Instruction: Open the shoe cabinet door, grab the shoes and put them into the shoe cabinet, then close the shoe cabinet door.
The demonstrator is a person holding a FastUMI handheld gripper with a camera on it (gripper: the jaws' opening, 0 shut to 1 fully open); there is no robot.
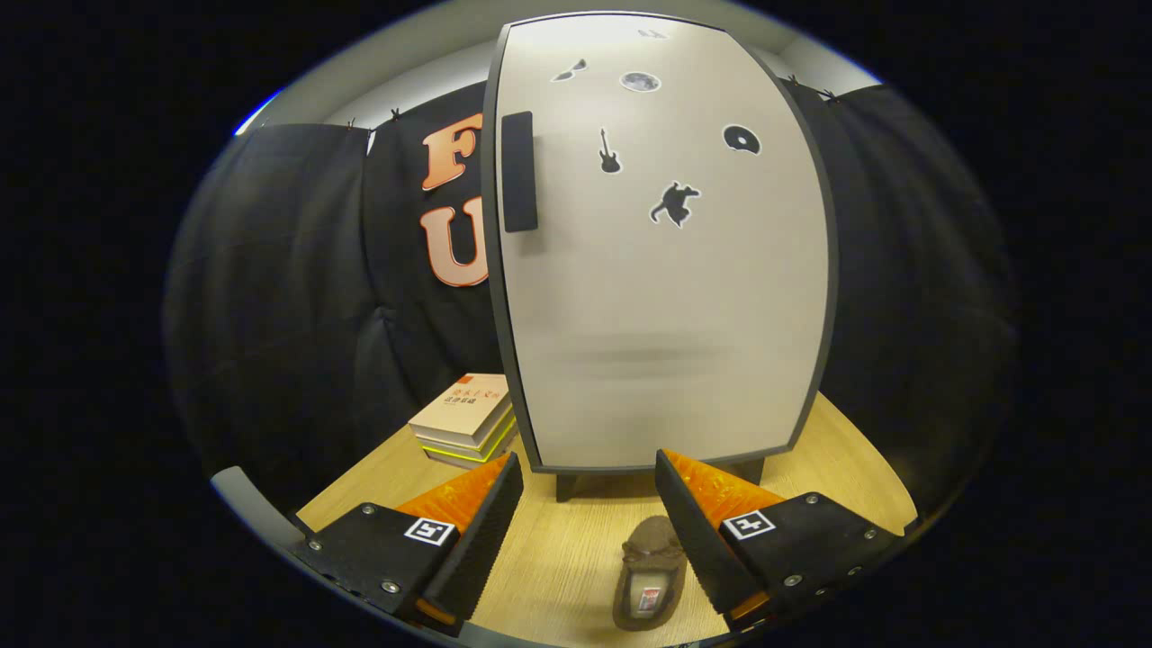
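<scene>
The claw (589, 490) stands wide open, its two fingers spread apart and pressing on nothing. It hangs above the table (837, 468), aimed at the cabinet (661, 270).

Gripper view: the cabinet is the landmark. It stands upright on the wooden table on short dark legs, straight ahead of the fingers and just beyond their tips. Its pale door (666, 315) is closed and sits inside a dark frame. A dark handle (519, 171) runs upright near the door's left edge, high up. Small dark stickers (675, 203) are scattered over the upper part of the door; one has the shape of a guitar, another of a disc.

The shoe (650, 573) lies on the table in front of the cabinet, nearer to the camera than the cabinet's legs. It is brown, with its toe pointing toward the cabinet and its opening toward the camera. It lies between the fingers, close to the right one, and that finger hides part of its right side. No finger touches it that I can tell.

A stack of books (468, 418) lies flat on the table to the left of the cabinet, just beside its lower left corner. Black cloth hangs behind the cabinet on both sides.
</scene>
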